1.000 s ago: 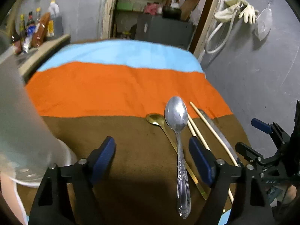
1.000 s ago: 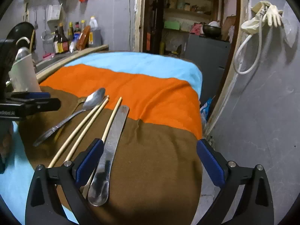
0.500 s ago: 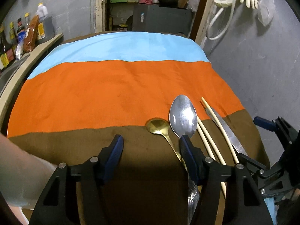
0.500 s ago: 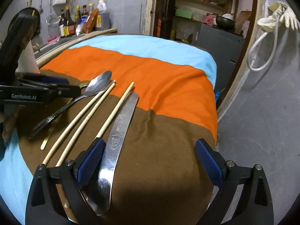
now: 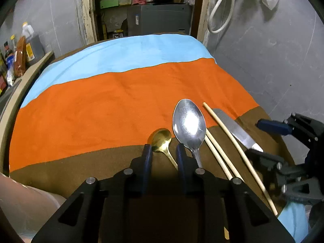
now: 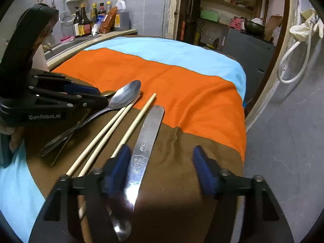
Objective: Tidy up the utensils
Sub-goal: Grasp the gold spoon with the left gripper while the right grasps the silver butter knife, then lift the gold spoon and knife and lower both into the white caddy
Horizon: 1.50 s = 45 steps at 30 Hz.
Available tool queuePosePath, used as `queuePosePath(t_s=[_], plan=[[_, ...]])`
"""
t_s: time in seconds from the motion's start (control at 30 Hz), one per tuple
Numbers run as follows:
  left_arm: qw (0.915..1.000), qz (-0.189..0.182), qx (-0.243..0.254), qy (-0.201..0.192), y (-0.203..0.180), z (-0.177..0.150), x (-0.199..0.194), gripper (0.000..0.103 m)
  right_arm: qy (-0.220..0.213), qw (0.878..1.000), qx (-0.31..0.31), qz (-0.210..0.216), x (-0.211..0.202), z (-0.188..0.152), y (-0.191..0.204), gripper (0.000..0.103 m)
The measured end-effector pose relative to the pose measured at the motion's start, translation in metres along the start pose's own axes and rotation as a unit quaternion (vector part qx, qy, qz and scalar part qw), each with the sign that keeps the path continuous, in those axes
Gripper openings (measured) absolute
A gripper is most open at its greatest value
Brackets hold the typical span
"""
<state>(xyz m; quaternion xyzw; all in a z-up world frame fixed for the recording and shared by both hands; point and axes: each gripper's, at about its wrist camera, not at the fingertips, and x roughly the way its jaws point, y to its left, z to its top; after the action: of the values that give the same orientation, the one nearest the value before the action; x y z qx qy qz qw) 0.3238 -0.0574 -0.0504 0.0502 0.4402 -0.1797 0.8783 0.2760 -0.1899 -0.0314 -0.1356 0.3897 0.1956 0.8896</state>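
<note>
My left tongs are closing with the gold spoon's thin neck between the blue pads, which don't yet press on it that I can see. My right tongs are closing too, the butter knife lying between the pads beside the left one, untouched. All the utensils lie side by side on the brown band of the striped cloth over the table: gold spoon, big silver spoon, three chopsticks, then the knife.
</note>
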Motion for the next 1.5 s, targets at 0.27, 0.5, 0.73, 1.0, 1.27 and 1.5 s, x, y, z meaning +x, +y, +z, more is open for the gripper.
queuePosePath(t_s=[0.27, 0.5, 0.73, 1.0, 1.27, 1.5], plan=[[0.9998, 0.017, 0.002, 0.012, 0.002, -0.002, -0.007, 0.018, -0.002, 1.000, 0.009, -0.007, -0.002, -0.001, -0.004, 0.034], [0.9992, -0.009, -0.034, 0.020, 0.012, 0.006, 0.000, 0.018, 0.034, 0.998, 0.032, 0.042, 0.024, 0.023, -0.014, 0.036], [0.9989, -0.012, -0.046, -0.002, 0.014, 0.007, -0.001, 0.013, 0.056, 0.996, 0.041, 0.060, 0.043, 0.042, -0.015, 0.039], [0.9945, -0.058, -0.085, -0.022, 0.019, 0.003, -0.011, 0.004, 0.067, 0.994, 0.064, 0.059, 0.039, 0.044, -0.022, 0.017], [0.9938, -0.058, -0.047, -0.083, -0.004, -0.006, -0.048, 0.000, -0.045, 0.995, 0.082, 0.036, -0.017, 0.022, -0.019, 0.017], [0.9826, -0.079, -0.057, -0.159, -0.013, -0.020, -0.087, 0.000, -0.185, 0.980, 0.073, 0.015, -0.074, 0.006, -0.003, 0.017]])
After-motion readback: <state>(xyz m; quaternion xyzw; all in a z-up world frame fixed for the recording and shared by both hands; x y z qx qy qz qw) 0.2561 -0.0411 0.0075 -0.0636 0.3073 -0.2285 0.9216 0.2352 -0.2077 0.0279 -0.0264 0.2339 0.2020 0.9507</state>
